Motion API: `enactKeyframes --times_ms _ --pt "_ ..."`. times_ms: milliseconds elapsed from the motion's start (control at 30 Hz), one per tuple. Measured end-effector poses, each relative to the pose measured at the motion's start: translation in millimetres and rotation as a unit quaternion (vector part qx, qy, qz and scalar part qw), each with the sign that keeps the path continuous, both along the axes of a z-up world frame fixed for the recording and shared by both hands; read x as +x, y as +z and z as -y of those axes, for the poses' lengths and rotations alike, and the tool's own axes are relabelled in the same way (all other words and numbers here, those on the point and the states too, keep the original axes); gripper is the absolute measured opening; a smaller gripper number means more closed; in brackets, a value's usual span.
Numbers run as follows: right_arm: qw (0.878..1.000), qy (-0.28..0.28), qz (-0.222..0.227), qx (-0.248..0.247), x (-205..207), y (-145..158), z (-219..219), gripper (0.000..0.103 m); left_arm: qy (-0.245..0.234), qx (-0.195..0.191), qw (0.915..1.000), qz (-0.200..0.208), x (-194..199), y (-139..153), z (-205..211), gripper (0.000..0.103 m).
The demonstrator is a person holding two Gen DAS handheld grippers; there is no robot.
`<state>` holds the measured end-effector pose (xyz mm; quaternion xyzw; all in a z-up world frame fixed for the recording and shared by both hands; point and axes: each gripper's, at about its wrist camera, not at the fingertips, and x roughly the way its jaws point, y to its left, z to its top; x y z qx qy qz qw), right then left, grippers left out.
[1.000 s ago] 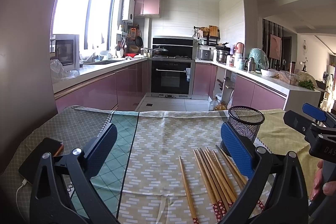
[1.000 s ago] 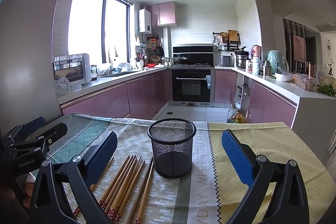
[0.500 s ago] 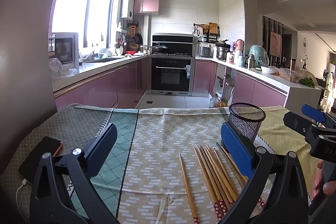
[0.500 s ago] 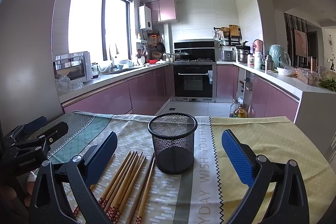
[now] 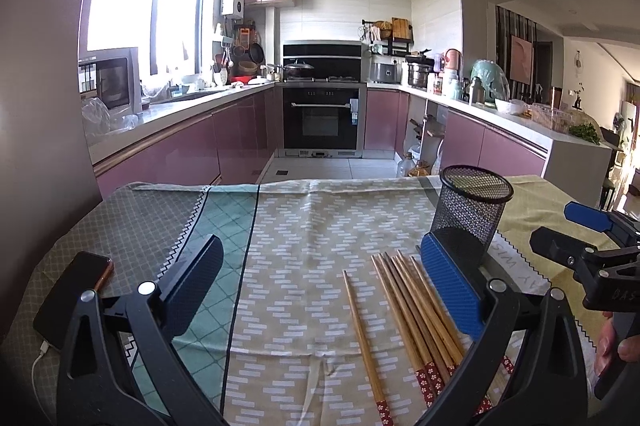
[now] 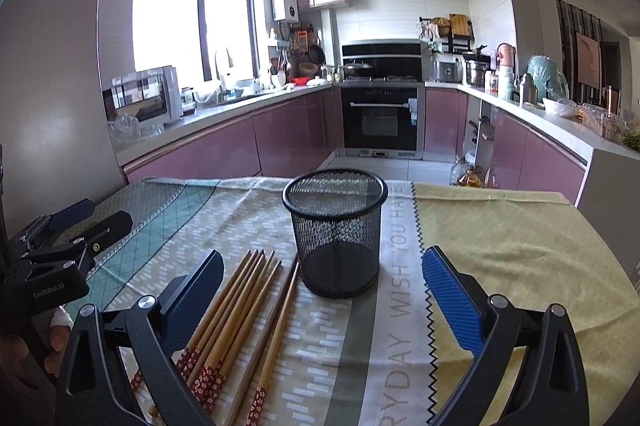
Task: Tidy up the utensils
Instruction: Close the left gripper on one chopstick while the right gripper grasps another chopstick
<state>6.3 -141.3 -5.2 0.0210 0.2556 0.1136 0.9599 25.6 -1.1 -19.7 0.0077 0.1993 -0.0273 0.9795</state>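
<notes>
only left view shows phone (image 5: pixel 72 290), both grippers' fingers spread, chopsticks (image 6: pixel 240 298) beside holder (image 6: pixel 336 230)

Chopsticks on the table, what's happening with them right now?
Nothing is picked up yet. The chopsticks lie loose on the tablecloth beside the empty mesh holder. A person holds both grippers above the table: the left gripper and right gripper are open and empty.

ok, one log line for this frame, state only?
left hand-held gripper: open, empty | right hand-held gripper: open, empty | chopsticks: flat on tablecloth | mesh cup: upright, empty
</notes>
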Motion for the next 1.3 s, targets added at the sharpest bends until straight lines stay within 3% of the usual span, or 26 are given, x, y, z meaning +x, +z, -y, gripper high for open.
enactKeyframes --times_ms 133,233,300,367,533,600,833,933,1033,1100,1133,1167,1233,1300 --pt "0.999 0.013 -0.052 -0.006 10 -18 -5 0.096 -0.012 0.007 0.9991 -0.039 10 -13 0 0.097" --pt "0.996 0.028 -0.086 -0.022 17 -31 -11 0.091 -0.035 0.023 0.9968 -0.067 16 -23 4 0.089" --pt "0.993 0.035 -0.106 -0.029 22 -38 -17 0.078 -0.051 0.029 0.9942 -0.090 21 -31 7 0.084" --pt "0.991 0.044 -0.125 -0.028 25 -44 -18 0.070 -0.063 0.035 0.9912 -0.111 26 -39 11 0.075" --pt "0.985 0.061 -0.158 -0.040 32 -56 -29 0.051 -0.091 0.038 0.9845 -0.145 36 -53 20 0.067" --pt "0.983 0.067 -0.167 -0.042 35 -59 -32 0.042 -0.098 0.043 0.9818 -0.156 41 -57 24 0.062" --pt "0.979 0.075 -0.178 -0.063 41 -61 -43 0.037 -0.111 0.049 0.9718 -0.202 57 -72 33 0.044" --pt "0.978 0.080 -0.183 -0.064 48 -61 -47 0.036 -0.119 0.040 0.9654 -0.229 65 -79 33 0.043" --pt "0.977 0.088 -0.183 -0.070 51 -60 -51 0.034 -0.125 0.050 0.9645 -0.227 68 -79 37 0.042" --pt "0.976 0.089 -0.186 -0.064 54 -60 -49 0.024 -0.127 0.043 0.9639 -0.230 70 -79 38 0.037" --pt "0.976 0.093 -0.189 -0.057 55 -59 -48 0.020 -0.127 0.041 0.9640 -0.230 72 -79 39 0.031" --pt "0.975 0.100 -0.195 -0.044 56 -60 -47 0.009 -0.127 0.038 0.9640 -0.231 71 -78 38 0.021" --pt "0.975 0.101 -0.197 -0.033 56 -60 -44 0.008 -0.122 0.031 0.9645 -0.232 72 -77 39 0.011" --pt "0.975 0.100 -0.196 -0.025 55 -60 -42 0.006 -0.118 0.026 0.9656 -0.231 71 -76 37 0.010"
